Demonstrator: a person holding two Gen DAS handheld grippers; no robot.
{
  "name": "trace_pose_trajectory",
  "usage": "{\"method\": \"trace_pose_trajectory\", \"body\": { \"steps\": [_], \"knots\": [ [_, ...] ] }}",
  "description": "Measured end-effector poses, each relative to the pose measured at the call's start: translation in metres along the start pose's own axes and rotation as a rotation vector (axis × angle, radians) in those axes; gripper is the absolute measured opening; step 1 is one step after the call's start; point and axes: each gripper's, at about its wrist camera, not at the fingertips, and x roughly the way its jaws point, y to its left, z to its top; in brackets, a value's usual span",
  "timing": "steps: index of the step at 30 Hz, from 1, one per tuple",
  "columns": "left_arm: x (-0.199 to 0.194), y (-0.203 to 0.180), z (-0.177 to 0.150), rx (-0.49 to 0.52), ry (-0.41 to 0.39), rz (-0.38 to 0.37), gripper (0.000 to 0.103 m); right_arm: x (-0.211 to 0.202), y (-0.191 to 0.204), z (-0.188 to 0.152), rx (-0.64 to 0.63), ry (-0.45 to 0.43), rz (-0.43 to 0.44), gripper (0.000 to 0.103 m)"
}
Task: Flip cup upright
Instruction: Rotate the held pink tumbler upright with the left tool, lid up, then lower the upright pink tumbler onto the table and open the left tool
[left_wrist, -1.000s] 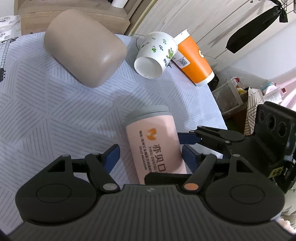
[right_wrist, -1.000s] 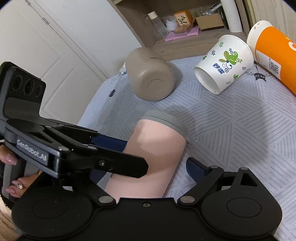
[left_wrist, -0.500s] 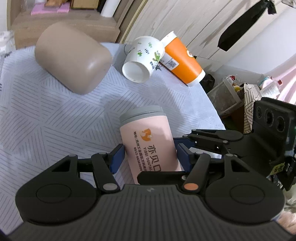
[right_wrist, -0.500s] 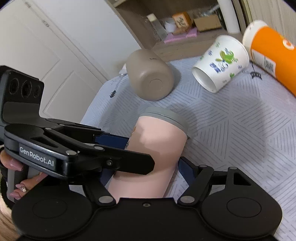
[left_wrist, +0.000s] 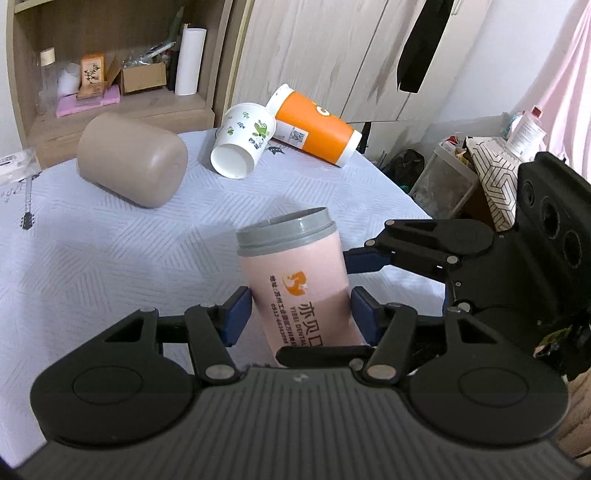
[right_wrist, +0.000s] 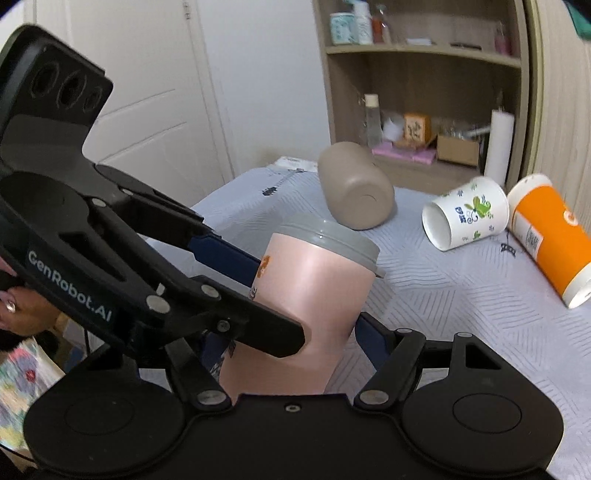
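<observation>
Pink tumbler (left_wrist: 299, 280) tilts above the patterned bedspread (left_wrist: 110, 258), both grippers — left (left_wrist: 301, 314), right (right_wrist: 291, 325) — clenched on its body; opposed jaws risk twisting it loose near three tipped cups beyond.

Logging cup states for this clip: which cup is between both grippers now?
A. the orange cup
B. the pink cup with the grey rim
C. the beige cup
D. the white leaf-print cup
B: the pink cup sits between the fingers of the left gripper and the right gripper; the others lie on the table.
</observation>
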Motion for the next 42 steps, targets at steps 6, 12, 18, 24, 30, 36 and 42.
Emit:
{"method": "trace_pose_trajectory", "body": {
  "steps": [6, 12, 18, 24, 30, 36, 42],
  "knots": [
    [-0.012, -0.008, -0.010, 0.015, -0.048, 0.019, 0.055, -0.011, 0.003, -0.003, -0.044, -0.059, -0.015, 0.073],
    [-0.019, -0.012, -0.009, 0.064, -0.104, 0.058, 0.055, -0.010, 0.005, -0.001, -0.069, -0.130, -0.029, 0.073],
    [-0.018, -0.006, -0.003, 0.087, -0.139, 0.090, 0.052, 0.003, 0.009, 0.005, -0.093, -0.178, -0.084, 0.072],
    [-0.013, 0.013, 0.006, 0.052, -0.156, 0.086, 0.050, 0.022, 0.004, 0.016, -0.127, -0.182, -0.117, 0.069],
    [-0.009, 0.017, 0.010, 0.072, -0.196, 0.116, 0.050, 0.031, 0.007, 0.020, -0.189, -0.223, -0.165, 0.068],
    [-0.003, 0.020, 0.016, 0.086, -0.226, 0.141, 0.050, 0.039, 0.000, 0.023, -0.186, -0.266, -0.189, 0.068],
    [0.004, 0.030, 0.021, 0.050, -0.224, 0.124, 0.050, 0.047, -0.015, 0.025, -0.081, -0.260, -0.155, 0.069]
  ]
}}
